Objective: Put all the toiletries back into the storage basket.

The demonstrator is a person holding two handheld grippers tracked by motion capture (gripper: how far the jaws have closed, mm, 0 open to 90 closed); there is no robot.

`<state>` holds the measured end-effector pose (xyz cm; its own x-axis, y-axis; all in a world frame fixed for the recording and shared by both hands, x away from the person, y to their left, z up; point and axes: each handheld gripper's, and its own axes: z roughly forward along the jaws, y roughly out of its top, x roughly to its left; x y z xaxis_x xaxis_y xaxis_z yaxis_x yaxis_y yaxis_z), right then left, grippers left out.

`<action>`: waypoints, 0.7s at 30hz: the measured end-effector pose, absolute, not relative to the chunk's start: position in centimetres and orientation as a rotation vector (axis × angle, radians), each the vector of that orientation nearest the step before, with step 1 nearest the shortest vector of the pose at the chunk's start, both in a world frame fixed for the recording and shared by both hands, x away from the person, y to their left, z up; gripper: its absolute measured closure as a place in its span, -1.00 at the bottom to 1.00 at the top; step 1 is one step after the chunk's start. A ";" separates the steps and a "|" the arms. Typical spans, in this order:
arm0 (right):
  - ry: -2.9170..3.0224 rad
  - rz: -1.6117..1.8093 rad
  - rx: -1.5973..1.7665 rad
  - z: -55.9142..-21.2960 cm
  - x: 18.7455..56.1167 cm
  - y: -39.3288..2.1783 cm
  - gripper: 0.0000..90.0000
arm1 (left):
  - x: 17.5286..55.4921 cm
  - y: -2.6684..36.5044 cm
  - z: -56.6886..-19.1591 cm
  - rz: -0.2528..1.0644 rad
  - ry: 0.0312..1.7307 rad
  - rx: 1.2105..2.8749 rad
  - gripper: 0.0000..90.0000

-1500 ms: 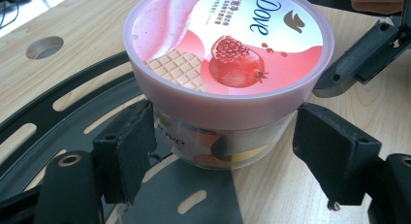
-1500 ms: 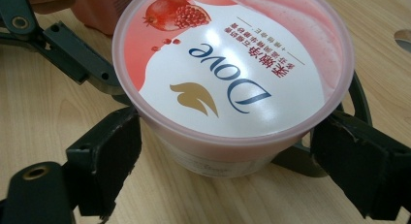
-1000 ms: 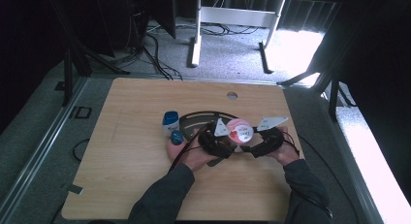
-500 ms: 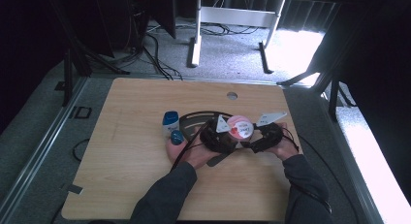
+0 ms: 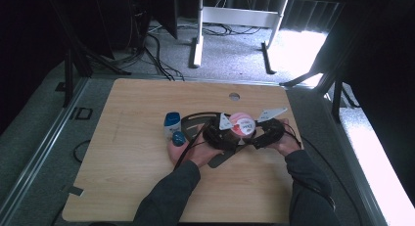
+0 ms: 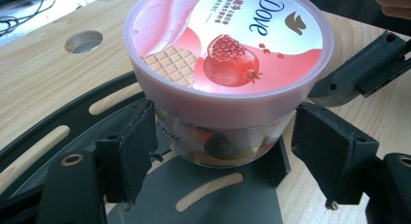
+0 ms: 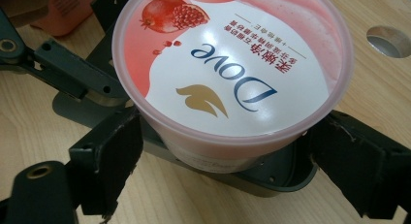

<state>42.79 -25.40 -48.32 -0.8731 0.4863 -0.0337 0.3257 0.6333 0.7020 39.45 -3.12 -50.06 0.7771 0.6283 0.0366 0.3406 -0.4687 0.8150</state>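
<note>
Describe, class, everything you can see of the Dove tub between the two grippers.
The Dove tub is round, with a pale pink lid printed with a pomegranate, a waffle pattern and the Dove name. Below the lid its wall looks clear, showing dark contents. It stands upright on a dark slotted plate on the wooden table. The left gripper and right gripper each straddle it, jaws open; whether they touch it is unclear.

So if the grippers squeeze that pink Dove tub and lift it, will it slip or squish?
The Dove tub looks like smooth plastic, so it could slip. Its pink lid juts out past the body, which might catch on the jaws and stop a slide. The clear body looks thin, so hard squeezing may dent it. It probably won't roll, since it stands upright on a flat base.
</note>
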 end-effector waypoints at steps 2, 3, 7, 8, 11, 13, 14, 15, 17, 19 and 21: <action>2.635 1.070 0.665 -48.3 43.0 -25.5 -0.67 | 39.7 -3.0 -50.1 0.420 0.721 2.100 -0.45; 2.635 1.074 0.667 -48.3 43.0 -25.6 -0.66 | 39.7 -3.0 -50.1 0.420 0.722 2.100 -0.45; 2.635 1.078 0.675 -48.4 43.2 -25.6 -0.64 | 40.0 -3.0 -50.3 0.413 0.724 2.092 -0.45; 2.634 1.076 0.673 -48.4 43.3 -25.6 -0.64 | 40.1 -3.0 -50.3 0.415 0.724 2.096 -0.45; 2.637 1.065 0.678 -48.5 43.5 -25.6 -0.64 | 40.2 -3.1 -50.4 0.418 0.729 2.094 -0.45; 2.639 1.061 0.682 -48.5 43.6 -25.6 -0.63 | 40.3 -3.2 -50.5 0.418 0.734 2.094 -0.45; 2.640 1.060 0.686 -48.5 43.6 -25.7 -0.62 | 40.3 -3.2 -50.5 0.418 0.736 2.093 -0.45; 2.641 1.060 0.688 -48.6 43.7 -25.7 -0.60 | 40.4 -3.2 -50.6 0.415 0.738 2.093 -0.45; 2.646 1.061 0.692 -48.7 43.7 -25.9 -0.57 | 40.4 -3.3 -50.7 0.417 0.737 2.101 -0.45; 2.648 1.047 0.693 -48.9 43.7 -26.0 -0.56 | 40.4 -3.5 -50.9 0.420 0.738 2.110 -0.45; 2.650 1.032 0.697 -49.1 43.7 -25.9 -0.56 | 40.5 -3.6 -51.2 0.419 0.745 2.107 -0.45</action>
